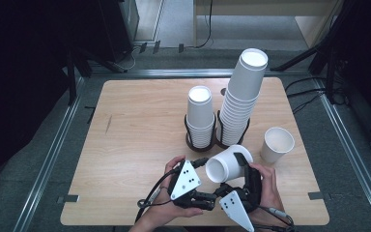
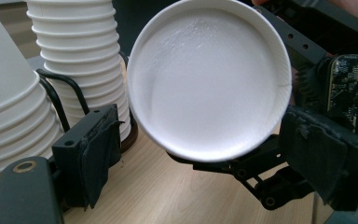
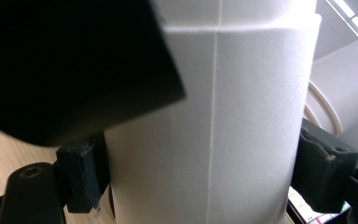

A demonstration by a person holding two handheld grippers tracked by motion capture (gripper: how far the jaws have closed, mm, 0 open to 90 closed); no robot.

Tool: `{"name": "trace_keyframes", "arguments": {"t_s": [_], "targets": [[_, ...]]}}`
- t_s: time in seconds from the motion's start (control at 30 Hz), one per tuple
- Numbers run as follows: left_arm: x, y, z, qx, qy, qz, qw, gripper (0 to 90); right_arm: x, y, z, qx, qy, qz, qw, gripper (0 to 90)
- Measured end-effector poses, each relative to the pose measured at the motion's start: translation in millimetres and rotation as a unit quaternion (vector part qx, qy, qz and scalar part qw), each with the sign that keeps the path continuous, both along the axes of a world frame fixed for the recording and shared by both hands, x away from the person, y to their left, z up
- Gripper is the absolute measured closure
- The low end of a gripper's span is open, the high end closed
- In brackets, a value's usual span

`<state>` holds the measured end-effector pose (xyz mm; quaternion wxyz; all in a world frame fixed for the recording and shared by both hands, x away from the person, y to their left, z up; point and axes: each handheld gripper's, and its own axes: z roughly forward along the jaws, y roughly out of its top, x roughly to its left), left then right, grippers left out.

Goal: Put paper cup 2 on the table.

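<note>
The right gripper (image 1: 239, 166) has its fingers (image 3: 81, 175) clamped on the sides of a white paper cup (image 1: 228, 163), holding it on its side above the near edge of the desk (image 1: 135, 145), mouth turned toward the left gripper (image 1: 200, 164). The left gripper's fingers (image 2: 98, 149) stand part-way open, just short of the cup's rim, gripping nothing. Behind stand two cup stacks (image 1: 241, 96) in wire holders, with a lone upright cup (image 1: 277, 144) to the right.

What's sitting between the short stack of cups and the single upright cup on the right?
The taller cup stack in its black holder stands between the short stack and the single cup, seen in the high view.
</note>
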<state>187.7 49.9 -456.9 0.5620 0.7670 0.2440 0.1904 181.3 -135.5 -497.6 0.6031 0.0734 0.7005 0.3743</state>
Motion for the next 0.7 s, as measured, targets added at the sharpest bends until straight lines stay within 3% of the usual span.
{"name": "trace_keyframes", "arguments": {"t_s": [0.7], "targets": [[-1.2, -2.2, -0.4, 0.014, 0.000, -0.003, 0.9999, 15.6, -5.8, 4.3, -5.2, -0.015, 0.007, 0.045, 0.9989, 17.7]]}}
